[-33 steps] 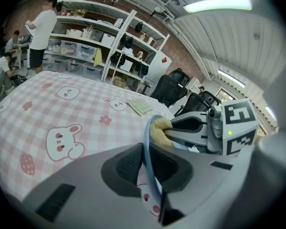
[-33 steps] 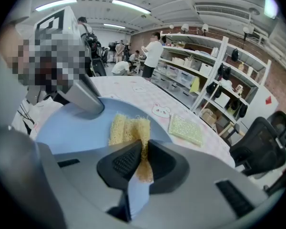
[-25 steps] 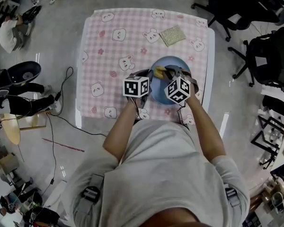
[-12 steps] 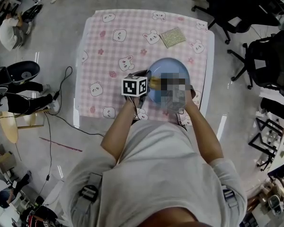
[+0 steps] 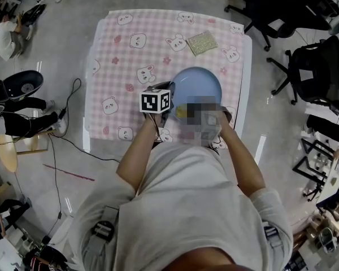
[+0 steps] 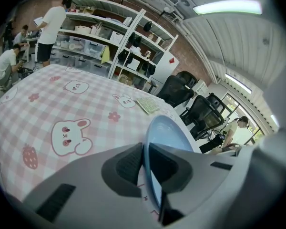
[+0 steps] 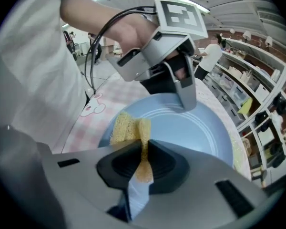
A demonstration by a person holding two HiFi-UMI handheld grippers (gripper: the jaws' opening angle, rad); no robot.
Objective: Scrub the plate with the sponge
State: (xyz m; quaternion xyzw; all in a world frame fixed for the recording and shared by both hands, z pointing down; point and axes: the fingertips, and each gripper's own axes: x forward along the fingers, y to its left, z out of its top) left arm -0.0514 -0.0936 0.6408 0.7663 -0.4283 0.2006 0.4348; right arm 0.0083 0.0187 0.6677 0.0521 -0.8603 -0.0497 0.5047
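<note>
The sponge (image 7: 125, 128) was drawn back across the plate (image 7: 190, 128) — pinched in the right gripper (image 7: 144, 159), the rim clamped in the left gripper (image 6: 146, 162).

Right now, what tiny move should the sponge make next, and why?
Probably slide the sponge toward the middle of the plate. The right hand-held gripper pinches it near the edge, most of the blue face lies bare ahead, and the left hand-held gripper clamps the rim.

Blue plate (image 5: 202, 82), yellow sponge (image 7: 125, 127), pink-checked tablecloth (image 5: 152, 33)
</note>
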